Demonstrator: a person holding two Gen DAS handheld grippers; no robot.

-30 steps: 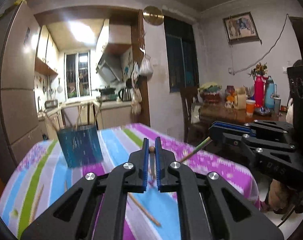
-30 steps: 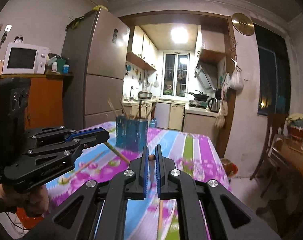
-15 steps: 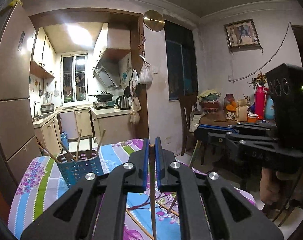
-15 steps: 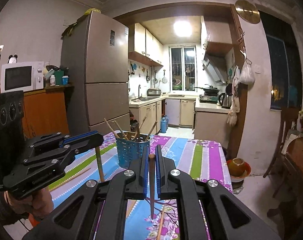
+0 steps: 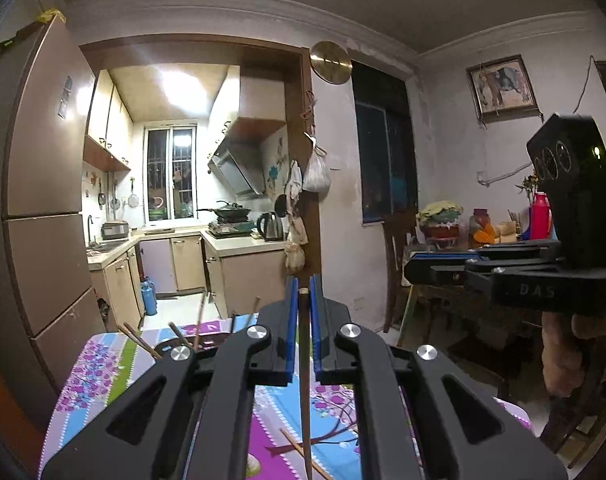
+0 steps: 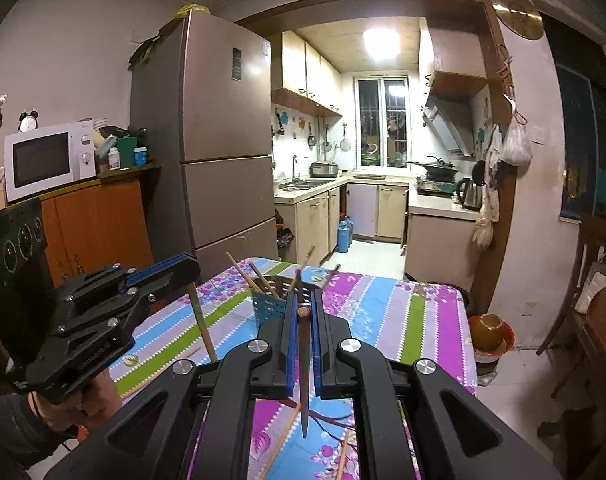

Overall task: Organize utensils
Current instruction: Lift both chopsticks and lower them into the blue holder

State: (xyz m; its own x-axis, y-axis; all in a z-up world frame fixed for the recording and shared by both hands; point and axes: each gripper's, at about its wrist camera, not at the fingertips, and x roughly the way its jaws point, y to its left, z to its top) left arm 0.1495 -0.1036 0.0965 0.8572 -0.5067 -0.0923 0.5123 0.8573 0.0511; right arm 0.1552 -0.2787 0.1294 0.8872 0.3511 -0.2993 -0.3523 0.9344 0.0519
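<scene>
Dark wooden chopstick (image 5: 304, 380) hangs point-down, pinched at its top between the nearly closed blue pads of the left gripper (image 5: 303, 292). The right gripper (image 6: 303, 312), likewise almost closed, clamps a second chopstick (image 6: 303, 372) vertically. Loose chopsticks (image 6: 281, 436) lie below on the striped tablecloth (image 6: 387, 316). Just beyond the right fingertips stands the blue utensil basket (image 6: 267, 304), sticks inside.
</scene>
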